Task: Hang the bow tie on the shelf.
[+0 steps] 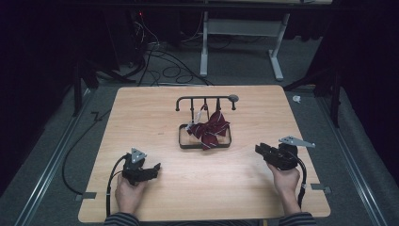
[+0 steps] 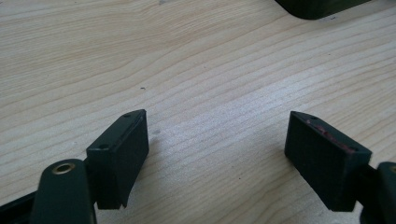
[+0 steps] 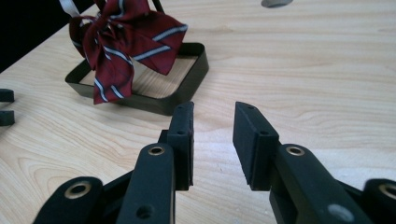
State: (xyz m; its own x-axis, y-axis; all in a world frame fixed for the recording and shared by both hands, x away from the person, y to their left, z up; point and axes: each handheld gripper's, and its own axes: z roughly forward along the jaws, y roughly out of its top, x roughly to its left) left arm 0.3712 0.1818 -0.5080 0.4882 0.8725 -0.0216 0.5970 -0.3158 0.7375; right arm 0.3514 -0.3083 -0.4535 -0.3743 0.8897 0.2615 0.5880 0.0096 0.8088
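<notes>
While the striped maroon bow tie (image 1: 210,129) hangs from a hook of the dark metal rack (image 1: 205,100) and droops into the rack's rectangular base tray (image 1: 182,141), I hold both tools short of it, on the near side of the rack. That rack stands at the middle of the wooden desk (image 1: 141,113), and the bow's tails spill over the tray's near rim. In the right gripper view the bow tie (image 3: 122,43) sits ahead and to the left, with the tray (image 3: 195,65) under it.

My right hand-held gripper (image 1: 261,149) rests to the right of the rack and nearer to me, its jaws parted by a modest gap with nothing between them, only bare desk showing through (image 3: 213,140). My left hand-held gripper (image 1: 155,167) lies to the left of the rack, also nearer to me, its jaws spread wide and empty over the wood grain (image 2: 217,140). A corner of the tray (image 2: 322,7) shows at the top of the left gripper view.

Beyond the rack, cables (image 1: 160,66) trail across the grey floor.
</notes>
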